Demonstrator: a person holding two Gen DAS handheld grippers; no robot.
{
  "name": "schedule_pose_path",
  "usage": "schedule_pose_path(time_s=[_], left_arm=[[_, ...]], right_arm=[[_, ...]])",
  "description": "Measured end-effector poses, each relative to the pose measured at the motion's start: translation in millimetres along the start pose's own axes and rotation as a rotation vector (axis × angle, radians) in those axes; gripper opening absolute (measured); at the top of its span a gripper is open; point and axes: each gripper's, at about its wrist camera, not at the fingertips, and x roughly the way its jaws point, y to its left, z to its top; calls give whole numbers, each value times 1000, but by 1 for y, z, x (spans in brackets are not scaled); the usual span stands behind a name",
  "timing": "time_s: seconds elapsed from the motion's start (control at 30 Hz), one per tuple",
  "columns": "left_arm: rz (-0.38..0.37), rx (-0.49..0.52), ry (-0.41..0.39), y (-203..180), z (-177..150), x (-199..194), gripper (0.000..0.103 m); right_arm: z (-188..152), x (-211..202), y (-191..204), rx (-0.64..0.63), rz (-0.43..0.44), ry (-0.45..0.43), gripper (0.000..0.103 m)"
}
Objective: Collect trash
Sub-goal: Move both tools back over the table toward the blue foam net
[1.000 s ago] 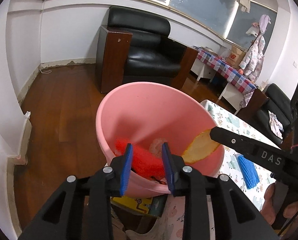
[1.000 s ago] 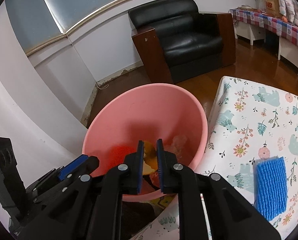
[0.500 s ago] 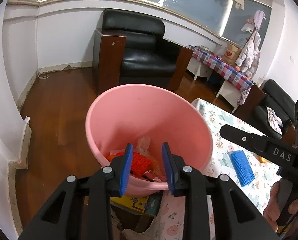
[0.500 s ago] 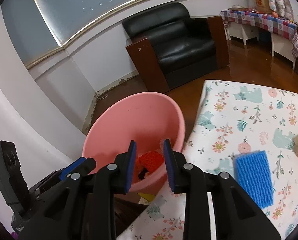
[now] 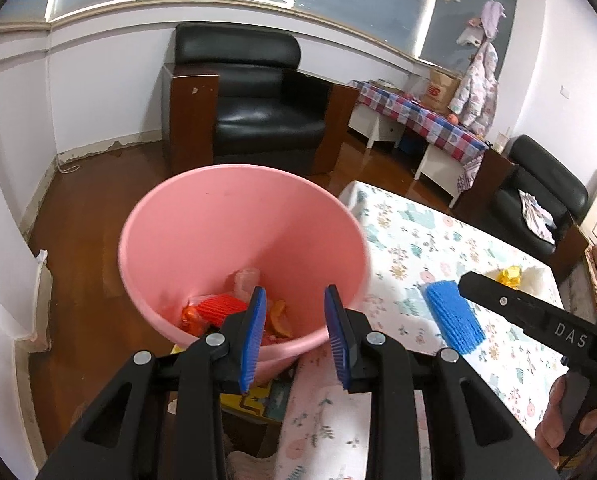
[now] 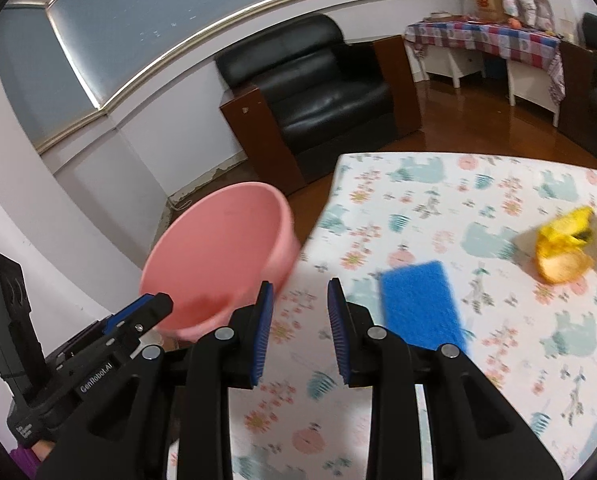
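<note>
The floral-clothed worktop (image 6: 438, 208) fills the right. The pink bin (image 5: 234, 240), at its 9 o'clock edge, holds orange scraps (image 5: 218, 308). A blue sponge (image 6: 418, 304) and yellow trash (image 6: 564, 246) lie on the cloth. The left claw (image 5: 294, 336) and the right claw (image 6: 300, 332) gape wide, empty.

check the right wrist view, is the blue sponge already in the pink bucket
No, the blue sponge lies on the floral tablecloth, outside the pink bucket.

"DAS" is printed on the right gripper (image 5: 494, 300); "GenRobot.AI" on the left gripper (image 6: 146, 312).
</note>
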Motion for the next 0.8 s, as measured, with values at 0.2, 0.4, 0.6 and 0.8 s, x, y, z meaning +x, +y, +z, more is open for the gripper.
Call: schedule_pose_path(time_s=[0.2, 0.4, 0.6, 0.8], left_arm=[[-28, 33, 10, -29, -4, 3, 29], [-68, 79, 45, -67, -8, 11, 29], [-89, 136, 55, -101, -11, 12, 29], [-93, 169, 63, -118, -13, 12, 32]], right_arm=[[-10, -24, -28, 35, -56, -30, 28], [-17, -54, -54, 76, -104, -82, 28], [-23, -78, -79, 120, -139, -127, 28], [-30, -92, -99, 161, -151, -151, 28]])
